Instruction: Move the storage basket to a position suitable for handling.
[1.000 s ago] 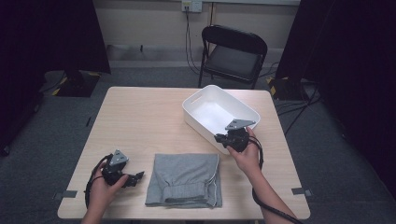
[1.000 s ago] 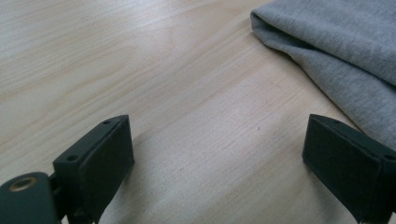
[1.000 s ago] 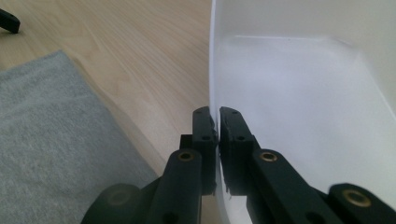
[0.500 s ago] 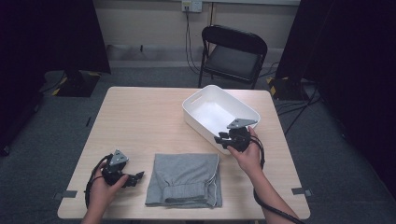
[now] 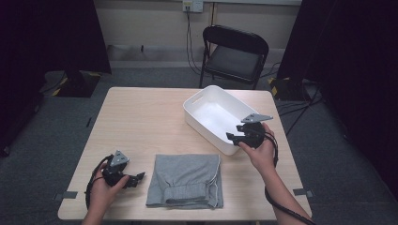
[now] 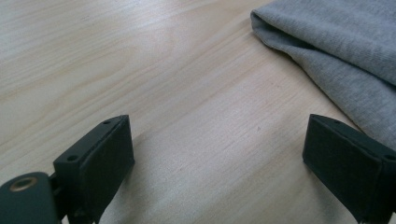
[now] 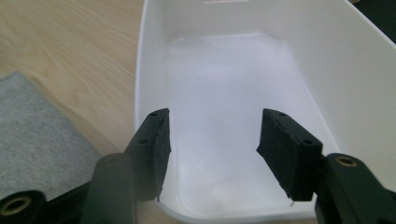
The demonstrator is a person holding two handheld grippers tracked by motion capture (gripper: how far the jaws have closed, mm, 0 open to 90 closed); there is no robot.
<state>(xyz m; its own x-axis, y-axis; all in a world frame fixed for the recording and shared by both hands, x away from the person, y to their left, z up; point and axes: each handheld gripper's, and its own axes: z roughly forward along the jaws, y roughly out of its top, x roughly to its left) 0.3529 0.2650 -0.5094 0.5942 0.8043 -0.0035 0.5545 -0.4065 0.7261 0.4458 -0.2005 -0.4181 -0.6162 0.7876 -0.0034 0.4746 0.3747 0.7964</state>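
Right gripper (image 7: 212,154): its two black fingers (image 7: 152,154) rise from the bottom edge, spread apart after just opening; nothing between them
Bin (image 7: 355,79): white, rectangular, bare inside; its near rim sits under the fingers
Cloth (image 7: 37,140): grey, lying at lower left, just beside the bin
Table (image 7: 70,46): pale wood grain, upper left

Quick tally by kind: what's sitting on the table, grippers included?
Grey folded cloth: 1
White plastic bin: 1
Grippers: 2, the left gripper and the right gripper, both open with nothing between the jaws
Total: 4
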